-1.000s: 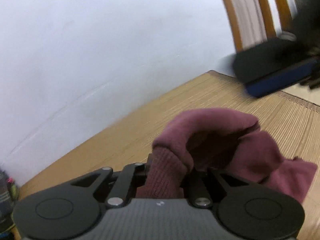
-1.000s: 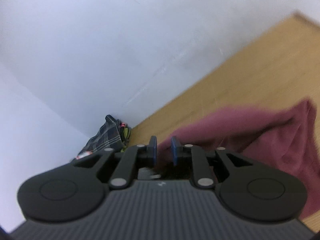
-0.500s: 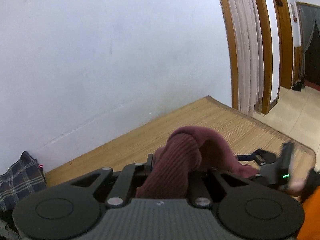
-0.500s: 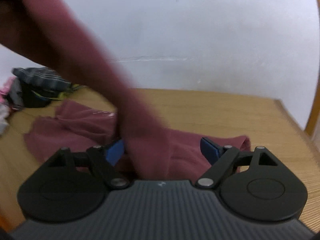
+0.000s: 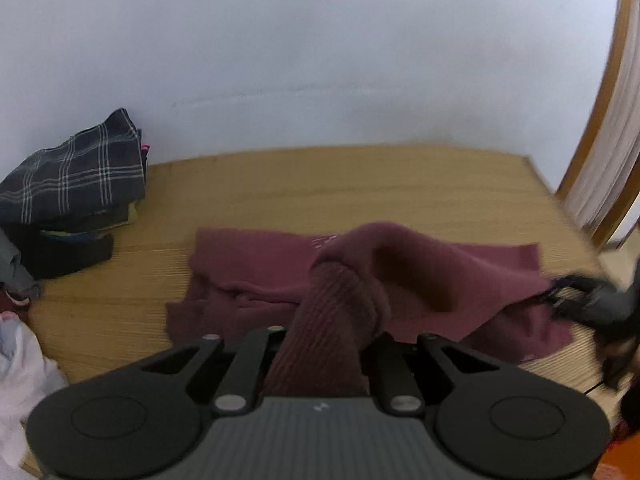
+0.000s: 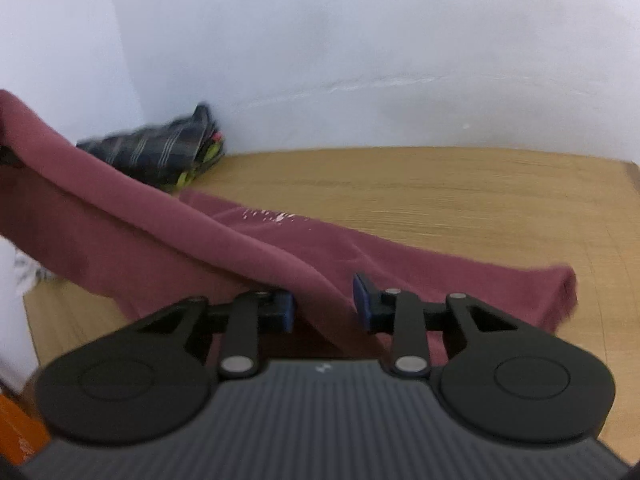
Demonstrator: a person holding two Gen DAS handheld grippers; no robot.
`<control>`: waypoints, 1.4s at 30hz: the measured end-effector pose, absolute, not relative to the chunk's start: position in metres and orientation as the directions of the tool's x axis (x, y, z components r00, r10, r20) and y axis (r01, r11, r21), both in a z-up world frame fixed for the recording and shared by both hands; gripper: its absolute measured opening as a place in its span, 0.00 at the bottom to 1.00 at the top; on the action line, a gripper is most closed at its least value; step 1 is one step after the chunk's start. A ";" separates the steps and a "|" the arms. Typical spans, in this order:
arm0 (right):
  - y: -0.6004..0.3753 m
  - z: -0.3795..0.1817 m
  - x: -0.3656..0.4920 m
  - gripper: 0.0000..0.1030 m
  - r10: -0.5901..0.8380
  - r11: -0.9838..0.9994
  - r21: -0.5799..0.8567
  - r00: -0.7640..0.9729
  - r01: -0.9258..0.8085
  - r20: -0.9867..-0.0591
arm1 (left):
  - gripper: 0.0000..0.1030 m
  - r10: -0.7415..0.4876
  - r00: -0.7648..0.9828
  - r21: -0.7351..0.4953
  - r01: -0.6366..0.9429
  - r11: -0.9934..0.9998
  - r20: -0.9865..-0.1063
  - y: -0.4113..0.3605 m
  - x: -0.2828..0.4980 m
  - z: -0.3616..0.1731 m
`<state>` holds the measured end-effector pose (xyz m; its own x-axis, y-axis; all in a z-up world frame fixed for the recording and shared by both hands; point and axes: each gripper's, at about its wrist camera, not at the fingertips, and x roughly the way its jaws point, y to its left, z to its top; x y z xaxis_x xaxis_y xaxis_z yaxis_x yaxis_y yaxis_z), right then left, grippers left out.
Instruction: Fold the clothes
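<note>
A maroon garment (image 5: 440,272) lies spread on the bamboo mat (image 5: 360,184), with a pale print near its far edge. My left gripper (image 5: 328,332) is shut on its ribbed cuff, which bulges up between the fingers and hides the pads. In the right wrist view the sleeve of the garment (image 6: 120,216) runs as a taut band from upper left down between the blue pads (image 6: 362,300). My right gripper (image 6: 324,304) is shut on that band. The right gripper (image 5: 588,304) also shows blurred at the garment's right edge in the left wrist view.
A pile of clothes topped by dark plaid (image 5: 76,172) sits against the white wall at the mat's far left corner. White cloth (image 5: 20,360) lies at the near left. A wooden door frame and curtain (image 5: 600,152) stand to the right, past the mat's edge.
The right gripper, wide open half a second ago, has narrowed onto the sleeve. The left gripper has swung left, still holding the cuff, and now faces the garment and the clothes pile.
</note>
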<state>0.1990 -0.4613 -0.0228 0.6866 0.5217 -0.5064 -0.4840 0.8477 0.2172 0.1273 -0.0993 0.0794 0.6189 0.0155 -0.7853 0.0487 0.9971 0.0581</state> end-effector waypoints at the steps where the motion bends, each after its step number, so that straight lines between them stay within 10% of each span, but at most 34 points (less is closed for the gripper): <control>1: -0.457 -0.018 0.214 0.32 0.526 0.842 0.211 0.665 -0.497 -0.530 | 0.20 0.026 0.599 0.075 0.057 0.996 -0.800 -0.092 0.148 0.070; 5: -0.438 -0.028 0.298 0.33 0.492 0.854 0.223 0.590 -0.469 -0.641 | 0.49 0.095 0.494 0.161 0.092 0.983 -0.864 -0.064 0.244 0.008; 12: -0.408 -0.095 0.381 0.50 0.401 0.916 0.341 0.436 -0.213 -0.805 | 0.50 0.249 0.330 0.284 0.064 0.957 -0.911 -0.014 0.353 -0.122; 23: -0.411 -0.021 0.236 0.61 0.310 0.951 0.227 0.690 -0.212 -0.654 | 0.58 0.007 0.523 0.183 0.285 0.941 -0.852 -0.050 0.236 -0.063; 31: -0.349 -0.057 0.230 0.61 0.527 0.849 0.431 0.547 -0.305 -0.651 | 0.57 -0.221 0.408 -0.016 0.450 0.893 -0.886 -0.131 0.189 -0.104; 42: -0.283 -0.037 0.308 0.62 0.715 0.694 0.633 0.433 -0.343 -0.549 | 0.57 -0.235 0.560 0.050 0.447 0.893 -0.795 -0.147 0.206 -0.107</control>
